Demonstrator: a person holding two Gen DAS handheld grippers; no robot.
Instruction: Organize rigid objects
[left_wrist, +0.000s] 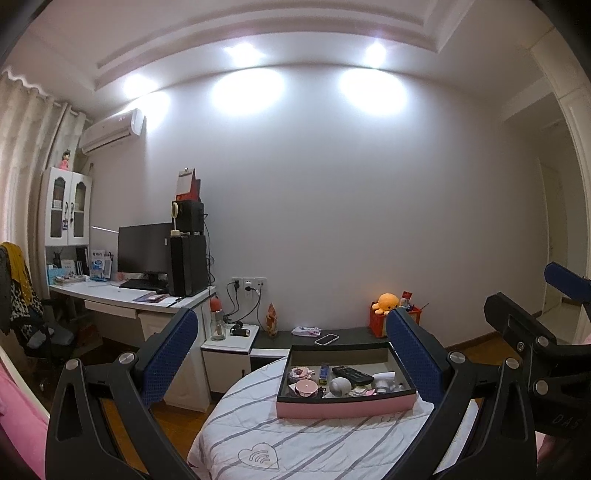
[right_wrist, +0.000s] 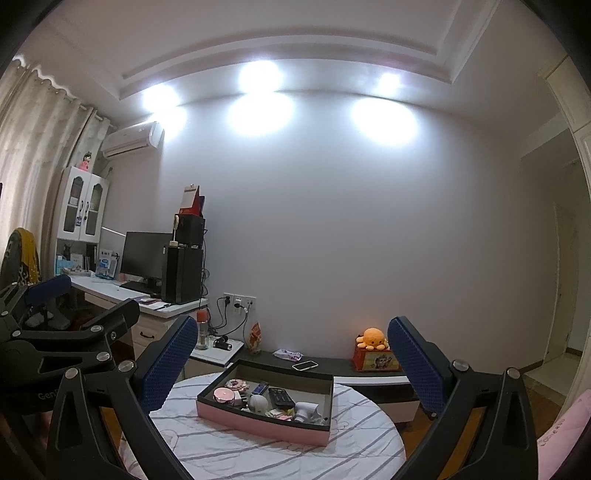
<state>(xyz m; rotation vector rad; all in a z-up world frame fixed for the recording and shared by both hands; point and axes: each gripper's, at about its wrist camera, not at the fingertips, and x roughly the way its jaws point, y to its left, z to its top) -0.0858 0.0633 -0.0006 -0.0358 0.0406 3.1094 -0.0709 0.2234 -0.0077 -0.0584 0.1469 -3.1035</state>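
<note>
A pink box (left_wrist: 345, 408) with a black rim sits on a round table covered with a striped white cloth (left_wrist: 266, 435). It holds a black remote (left_wrist: 352, 374), a pink round compact (left_wrist: 306, 387), a white rounded object (left_wrist: 340, 386) and several small items. The box also shows in the right wrist view (right_wrist: 258, 424), with the remote (right_wrist: 280, 398) inside. My left gripper (left_wrist: 291, 354) is open and empty, raised in front of the box. My right gripper (right_wrist: 291, 363) is open and empty, also held back from the box. Each gripper shows at the edge of the other's view.
A low black bench (left_wrist: 347, 334) behind the table carries a phone (left_wrist: 327, 339), a red box with an orange octopus plush (left_wrist: 386, 303) and a packet. A white nightstand (left_wrist: 229, 343) with a bottle and a desk with a monitor (left_wrist: 144, 254) stand left.
</note>
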